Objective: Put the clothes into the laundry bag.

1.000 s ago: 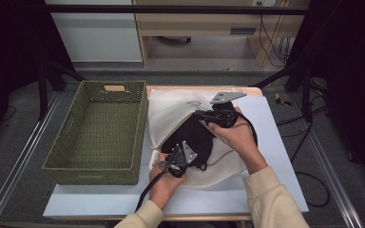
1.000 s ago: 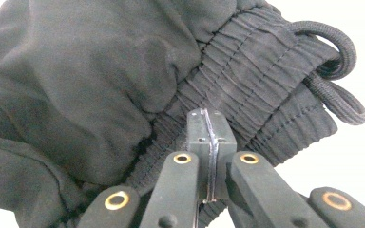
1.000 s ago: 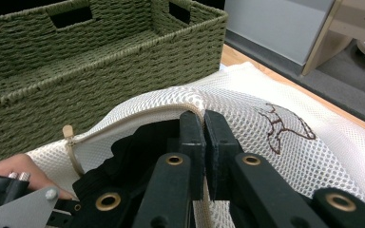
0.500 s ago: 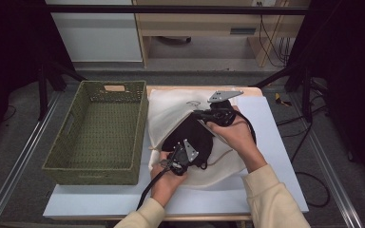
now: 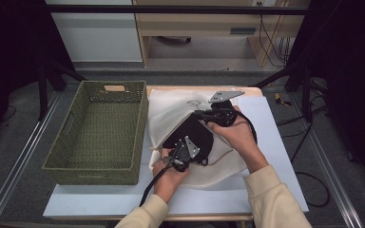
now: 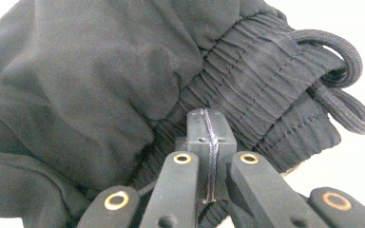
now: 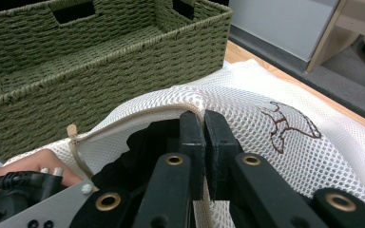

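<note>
Our left tongs (image 6: 208, 142) are clamped on the elastic waistband of the black drawstring garment (image 6: 123, 80), and our right tongs (image 7: 203, 137) pinch the beige-trimmed rim of the white mesh laundry bag (image 7: 266, 137), holding its mouth open. Since a second ago, nothing has visibly shifted, so the garment (image 5: 190, 137) sits half inside the bag (image 5: 171, 104) at the middle of the surface (image 5: 271, 118). The green woven basket (image 5: 95, 175) along the left edge holds nothing.
</note>
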`<state>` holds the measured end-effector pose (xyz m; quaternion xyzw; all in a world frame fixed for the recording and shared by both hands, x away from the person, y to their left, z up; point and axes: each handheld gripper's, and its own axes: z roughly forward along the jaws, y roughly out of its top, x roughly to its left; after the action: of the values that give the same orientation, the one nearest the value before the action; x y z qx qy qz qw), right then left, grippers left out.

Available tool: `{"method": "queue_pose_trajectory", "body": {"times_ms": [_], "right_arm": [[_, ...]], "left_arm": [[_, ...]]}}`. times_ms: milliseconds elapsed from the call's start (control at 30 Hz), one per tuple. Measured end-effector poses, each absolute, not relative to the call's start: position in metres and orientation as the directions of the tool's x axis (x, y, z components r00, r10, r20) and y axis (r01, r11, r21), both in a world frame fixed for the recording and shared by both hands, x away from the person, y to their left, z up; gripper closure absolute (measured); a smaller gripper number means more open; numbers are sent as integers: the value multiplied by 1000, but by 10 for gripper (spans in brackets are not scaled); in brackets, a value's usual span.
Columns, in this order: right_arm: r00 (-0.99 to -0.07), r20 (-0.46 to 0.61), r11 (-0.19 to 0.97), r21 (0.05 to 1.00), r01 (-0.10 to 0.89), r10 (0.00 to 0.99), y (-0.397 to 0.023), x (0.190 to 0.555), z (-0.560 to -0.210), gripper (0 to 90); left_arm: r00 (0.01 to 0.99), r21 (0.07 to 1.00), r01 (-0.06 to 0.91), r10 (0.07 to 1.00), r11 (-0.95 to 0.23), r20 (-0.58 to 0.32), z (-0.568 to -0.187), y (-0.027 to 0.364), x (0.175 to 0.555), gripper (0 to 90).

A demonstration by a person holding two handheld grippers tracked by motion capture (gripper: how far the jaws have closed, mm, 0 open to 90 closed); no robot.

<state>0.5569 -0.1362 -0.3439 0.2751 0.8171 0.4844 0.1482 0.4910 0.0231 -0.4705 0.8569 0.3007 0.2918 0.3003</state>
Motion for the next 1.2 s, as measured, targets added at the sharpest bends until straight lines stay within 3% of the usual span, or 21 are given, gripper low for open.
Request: {"method": "queue_pose_trajectory", "body": {"times_ms": [1200], "right_arm": [[-802, 47, 384, 860, 336, 595, -134, 573, -346, 875]], "left_arm": [[640, 696, 341, 699, -632, 320, -472, 18, 506, 900]]}}
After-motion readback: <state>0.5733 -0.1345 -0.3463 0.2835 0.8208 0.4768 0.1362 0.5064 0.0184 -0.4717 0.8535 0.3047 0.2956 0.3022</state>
